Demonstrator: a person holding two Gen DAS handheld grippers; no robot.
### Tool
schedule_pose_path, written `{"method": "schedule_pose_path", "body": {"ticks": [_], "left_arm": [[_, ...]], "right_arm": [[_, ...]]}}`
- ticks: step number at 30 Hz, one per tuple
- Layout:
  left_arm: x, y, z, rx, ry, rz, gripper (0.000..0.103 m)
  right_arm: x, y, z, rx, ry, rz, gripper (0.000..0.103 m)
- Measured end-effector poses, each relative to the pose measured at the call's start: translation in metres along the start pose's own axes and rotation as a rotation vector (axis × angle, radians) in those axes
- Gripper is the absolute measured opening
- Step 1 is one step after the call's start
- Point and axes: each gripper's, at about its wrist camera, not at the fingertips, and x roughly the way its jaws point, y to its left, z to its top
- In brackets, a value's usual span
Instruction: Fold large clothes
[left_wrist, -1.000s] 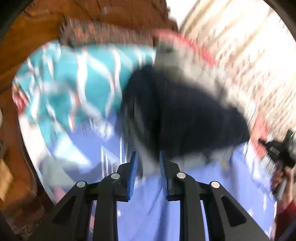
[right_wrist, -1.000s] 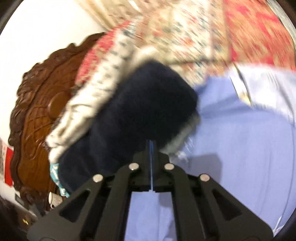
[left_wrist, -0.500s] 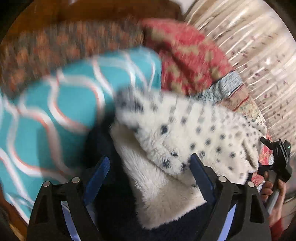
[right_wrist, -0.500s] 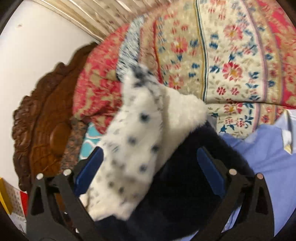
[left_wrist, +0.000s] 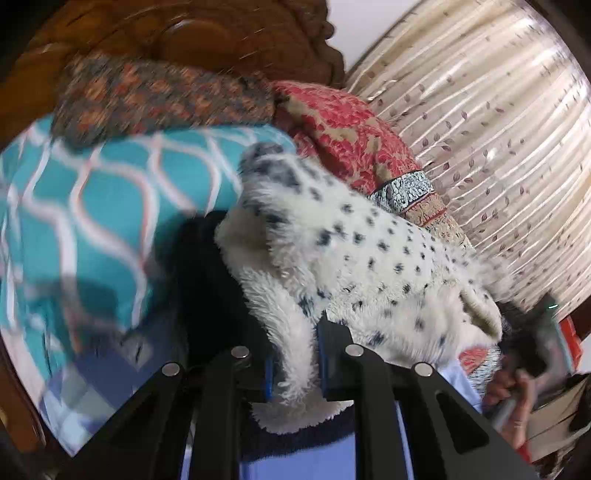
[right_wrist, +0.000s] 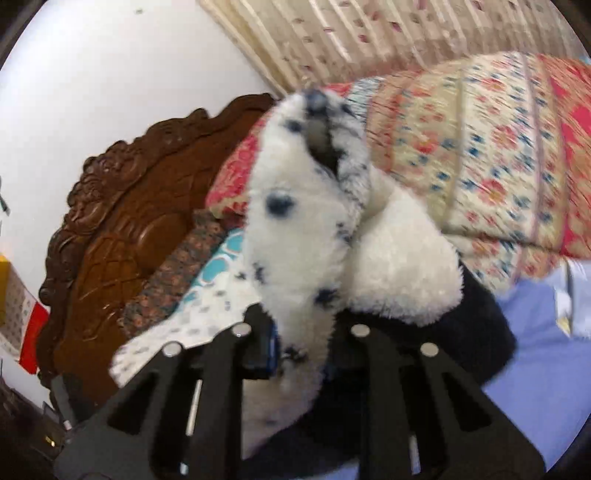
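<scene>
Left hand-held gripper (left_wrist: 295, 363): its jaws are closing, and the blue pads already pinch a thick white fleece edge of the spotted fleece garment (left_wrist: 354, 258). Right hand-held gripper (right_wrist: 301, 350): also closing, with a spotted white fold of the same garment (right_wrist: 306, 229) caught between its pads.

The garment rises from each pair of jaws toward twelve o'clock, bunched and lifted above the lavender bed sheet (left_wrist: 317, 461). Its dark navy outer side (right_wrist: 480, 332) hangs at about four o'clock in the right wrist view.

Handling, as a judgement: it looks soft, thick and floppy, bulky more than heavy. The deep pile will squash in the jaws, so a shallow pinch could slide off. Hold well in from the hem, at two well-apart points on one edge, so the cloth hangs flat and not in a roll.

Further out, a teal patterned pillow (left_wrist: 92, 206) lies at ten o'clock, a red floral pillow (left_wrist: 343, 144) at one, with the carved wooden headboard (right_wrist: 110, 236) behind. A person's hand (left_wrist: 517, 391) shows at four o'clock.

Half a second earlier both jaws stood wide around the garment, touching nothing; now they grip it. A full second back both were narrow over the navy side, the right pinched shut, and the fleece face has since been turned up.
</scene>
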Motion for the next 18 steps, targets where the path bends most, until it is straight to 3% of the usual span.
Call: {"method": "schedule_pose_path", "body": {"ticks": [1,3,4,6,8,10,11,12,16,18], "left_arm": [[0.007,0.002,-0.005,-0.015,0.023,0.02,0.04],[0.039,0.0,-0.017,0.015,0.06,0.153,0.04],[0.064,-0.004,-0.024,0.075,0.068,0.25,0.041],[0.09,-0.006,-0.028,0.115,0.081,0.341,0.042],[0.094,-0.015,-0.021,0.169,0.045,0.433,0.044],[0.083,-0.019,-0.012,0.174,0.037,0.438,0.048],[0.072,-0.019,-0.009,0.17,0.033,0.421,0.051],[0.056,-0.018,-0.007,0.167,0.019,0.398,0.056],[-0.025,0.001,-0.016,0.128,-0.103,0.376,0.062],[-0.06,0.008,-0.015,0.083,-0.187,0.363,0.062]], "right_arm": [[0.019,-0.01,-0.006,0.021,0.057,-0.052,0.018],[0.075,-0.036,-0.022,0.065,0.198,-0.161,0.024],[0.09,-0.042,-0.027,0.066,0.221,-0.179,0.024],[0.107,-0.054,-0.033,0.131,0.228,-0.184,0.03],[0.106,-0.051,-0.027,0.167,0.222,-0.173,0.038],[0.092,-0.041,-0.018,0.144,0.213,-0.198,0.058],[0.083,-0.038,-0.013,0.131,0.2,-0.221,0.078],[0.064,-0.035,-0.008,0.109,0.163,-0.213,0.088],[-0.001,-0.026,0.001,0.004,0.035,-0.287,0.089],[-0.042,-0.009,0.007,-0.106,-0.139,-0.371,0.089]]}}
